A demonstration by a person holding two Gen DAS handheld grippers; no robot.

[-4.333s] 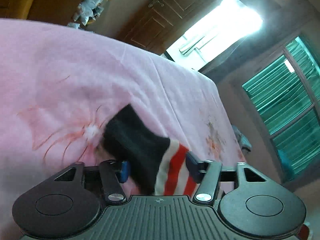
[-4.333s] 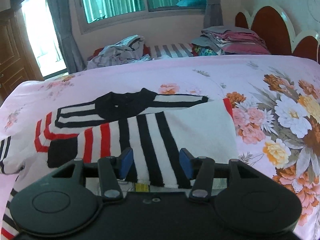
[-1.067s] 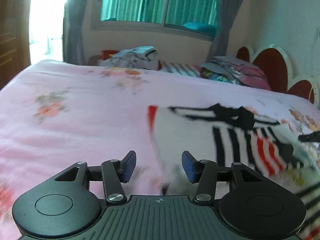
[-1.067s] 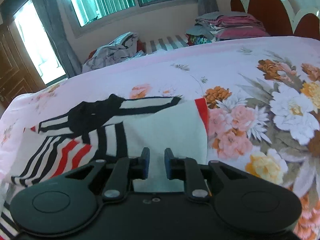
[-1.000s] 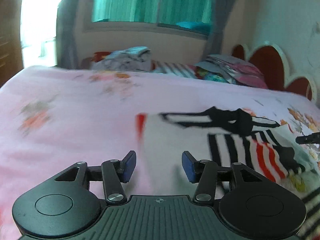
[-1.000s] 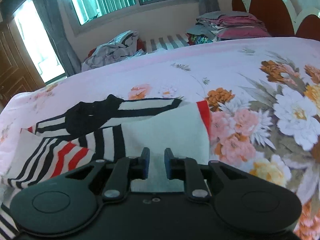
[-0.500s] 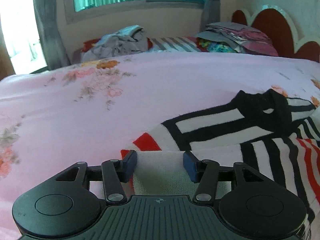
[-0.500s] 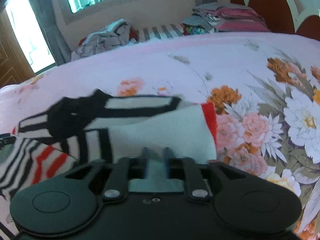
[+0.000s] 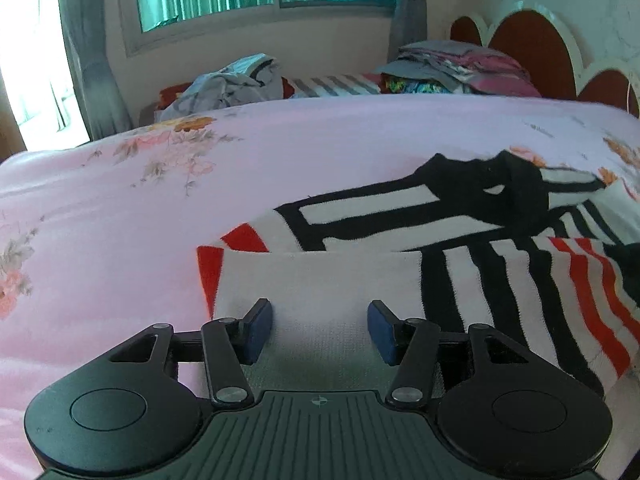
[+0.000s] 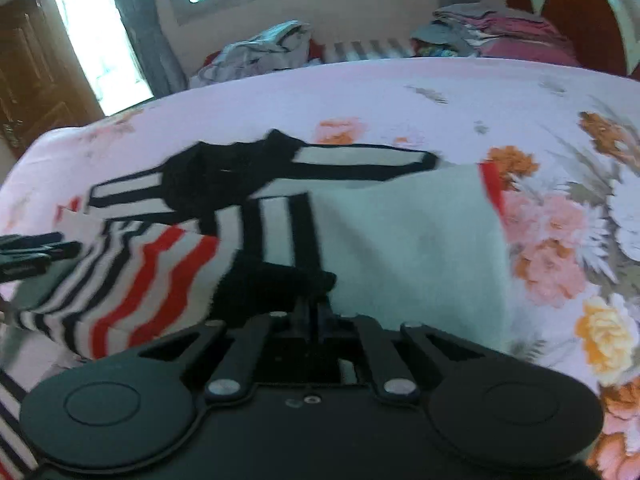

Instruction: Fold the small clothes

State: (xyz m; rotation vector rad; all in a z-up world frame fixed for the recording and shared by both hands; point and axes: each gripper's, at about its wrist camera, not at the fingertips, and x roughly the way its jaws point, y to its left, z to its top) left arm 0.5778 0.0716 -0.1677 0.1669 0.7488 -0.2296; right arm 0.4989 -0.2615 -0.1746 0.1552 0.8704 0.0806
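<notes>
A small knit sweater [image 9: 400, 240] with black, white and red stripes lies partly folded on the pink floral bedsheet [image 9: 120, 200]. In the left wrist view my left gripper [image 9: 320, 326] is open, its blue pads either side of the sweater's white near edge. In the right wrist view the sweater [image 10: 400, 240] shows a white panel on the right and striped sleeves on the left. My right gripper [image 10: 314, 312] is shut on the sweater's near edge, where black cuff and white fabric meet. The left gripper's fingertips [image 10: 48, 248] show at the far left.
A heap of unfolded clothes [image 9: 228, 84] lies beyond the bed's far edge. A stack of folded clothes [image 9: 460, 68] sits by the red scalloped headboard [image 9: 532, 48]. Curtained windows fill the far wall. A wooden door [image 10: 28, 92] stands at the left.
My left gripper swung from the pink sheet over to the sweater's left near corner and opened around it. My right gripper closed on the near edge and has lifted and shifted it.
</notes>
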